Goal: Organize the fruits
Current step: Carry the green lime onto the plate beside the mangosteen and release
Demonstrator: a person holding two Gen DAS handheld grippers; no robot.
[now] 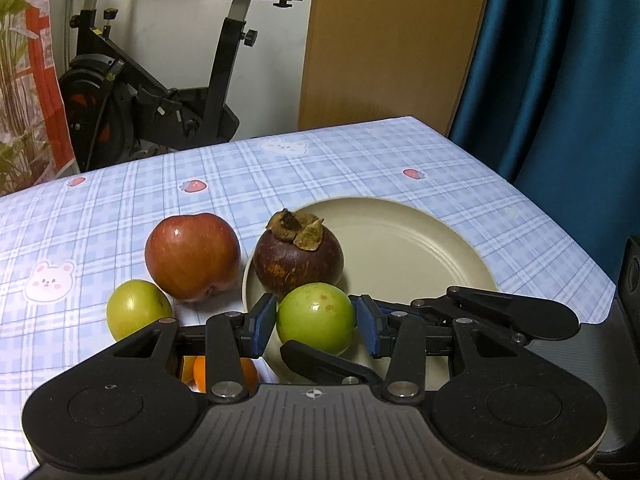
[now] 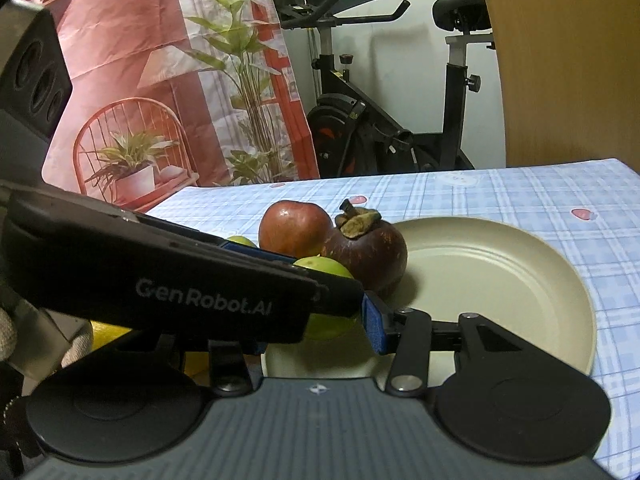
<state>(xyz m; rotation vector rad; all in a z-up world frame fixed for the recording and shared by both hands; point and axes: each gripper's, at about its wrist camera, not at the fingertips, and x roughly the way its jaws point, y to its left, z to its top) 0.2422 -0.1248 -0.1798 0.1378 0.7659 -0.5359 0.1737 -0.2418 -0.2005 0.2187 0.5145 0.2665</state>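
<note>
From the left wrist camera, the left tool (image 1: 316, 322) had its two blue pads set against either side of a green fruit (image 1: 316, 318), clenched on it above the near rim of a beige plate (image 1: 420, 248). Whether the fruit rested on the plate or hung just over it could not be told. A dark purple mangosteen (image 1: 298, 258) with a dried brown calyx sat just behind it, on the plate's left edge. To its left, on the checked blue worktop (image 1: 160, 192), stood a red apple (image 1: 192, 256), and a second green fruit (image 1: 138, 314) lay just in front of the apple. Something orange (image 1: 224, 372) showed under the tool's left linkage, mostly hidden. An exercise bike (image 1: 160, 92) stood beyond the worktop.

From the right wrist camera, the body of the left tool crossed the frame from the left and covered most of the right tool (image 2: 320, 328); only its right blue pad (image 2: 374, 330) showed clearly, close beside the held green fruit (image 2: 328, 326). Whether that pad touched the fruit, and whether the right tool was clenched or released, could not be told. The mangosteen (image 2: 372, 252) sat on the plate's (image 2: 520, 280) left edge, with the apple (image 2: 294, 230) behind it.
</note>
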